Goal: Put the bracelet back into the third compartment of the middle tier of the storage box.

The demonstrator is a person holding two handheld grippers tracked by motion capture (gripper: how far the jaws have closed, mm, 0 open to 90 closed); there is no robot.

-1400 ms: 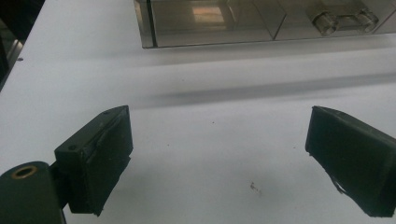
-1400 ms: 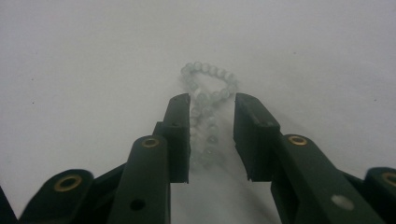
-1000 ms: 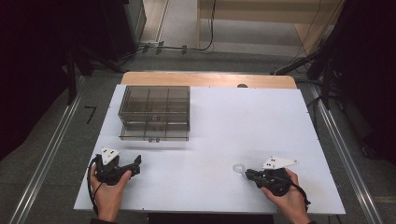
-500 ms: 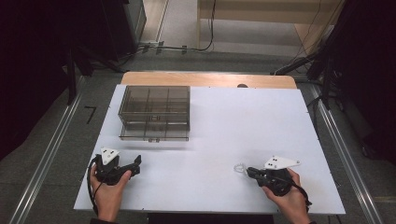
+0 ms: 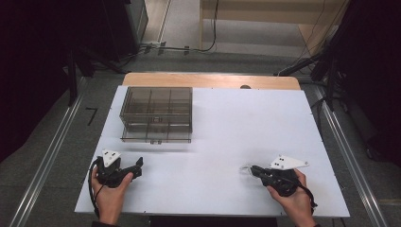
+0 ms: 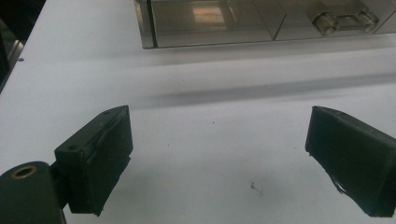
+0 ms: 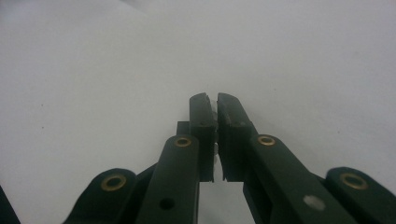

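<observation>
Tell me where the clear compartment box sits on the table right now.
In the high view the clear compartment box sits on the far left part of the white table, ahead of the left tool; the left gripper view shows its front edge beyond the open jaws.

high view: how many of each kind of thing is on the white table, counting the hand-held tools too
clear compartment box: 1
small clear thing in the right tool, too small to tell what: 1
hand-held tools, left tool and right: 2
total: 4

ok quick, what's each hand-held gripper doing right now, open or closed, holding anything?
Left hand-held gripper: open, nothing between its jaws.
Right hand-held gripper: closed on a small clear thing; what it is cannot be told.
</observation>
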